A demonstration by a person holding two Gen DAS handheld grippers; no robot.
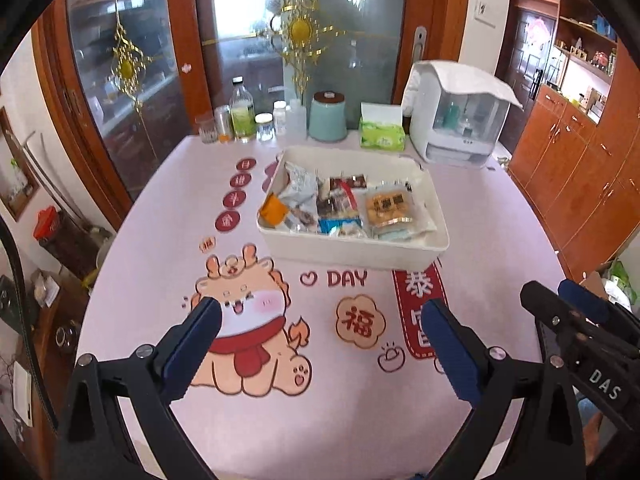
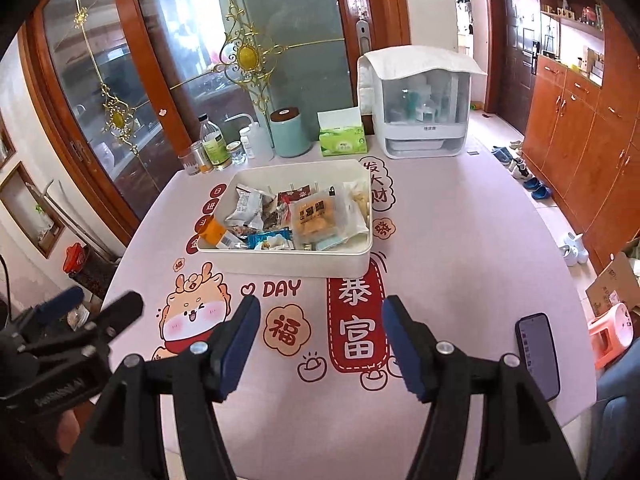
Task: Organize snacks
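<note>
Left wrist view: snack packets fill the white bin (image 1: 352,246) at frame centre on the bench (image 1: 280,420). Both tongs, left (image 1: 320,344) and right (image 2: 320,344), gape empty near it; the task looks nearly complete, leaving only a final check.

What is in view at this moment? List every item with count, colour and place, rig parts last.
snack bin: one, white, mid-table, holding all the snacks
snack packets: a mixed pile, count unclear, inside the bin
tissue box: one, green, behind the bin
canister: one, pale teal with brown lid, left of the tissues
bottles and jars: several, clear, far-left table edge
storage cabinet: one, white, far right of the table
phone: one, dark, near right edge
tablecloth: one, pink, cartoon print
left gripper: open, empty, over the cloth
right gripper: open, empty
</note>
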